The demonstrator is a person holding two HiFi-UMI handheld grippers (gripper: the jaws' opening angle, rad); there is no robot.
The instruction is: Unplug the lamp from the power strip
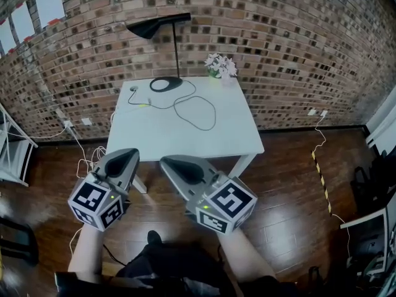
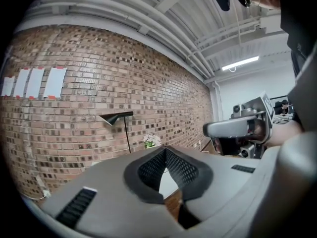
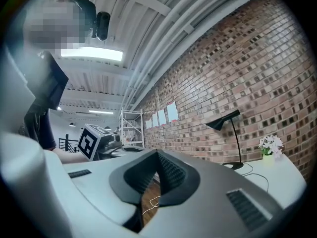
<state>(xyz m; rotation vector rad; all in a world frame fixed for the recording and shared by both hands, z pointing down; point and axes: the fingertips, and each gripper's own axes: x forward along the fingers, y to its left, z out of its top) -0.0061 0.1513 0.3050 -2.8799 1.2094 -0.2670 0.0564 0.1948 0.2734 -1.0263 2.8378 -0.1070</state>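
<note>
The left gripper (image 1: 125, 158) and right gripper (image 1: 177, 166) hang low in the frame, close to the person's body and well short of the table (image 1: 185, 135). Each has its jaws pressed together on nothing, so they must spread before any grasp; reaching in closed would only shove the plug or cord about. On the floor (image 1: 291, 184) at left, just beside the table leg, white cables (image 1: 86, 159) lie loose, and a step forward on that side could snag them and tug whatever they feed. On the table a black cord (image 1: 204, 113) loops from the lamp (image 1: 166, 84) at the far edge out to the right and back to a small pale piece (image 1: 133, 88) in the far left corner. This is probably the plug end, though it is too small to tell, and I cannot make out the power strip itself. The main risk, as I judge it, is pinching the cord instead of the plug: a pull there would drag the slack loop and could slide or tip the tall, thin lamp. A wide reach to the far edge could also knock the plant (image 1: 220, 65) just right of it.
</note>
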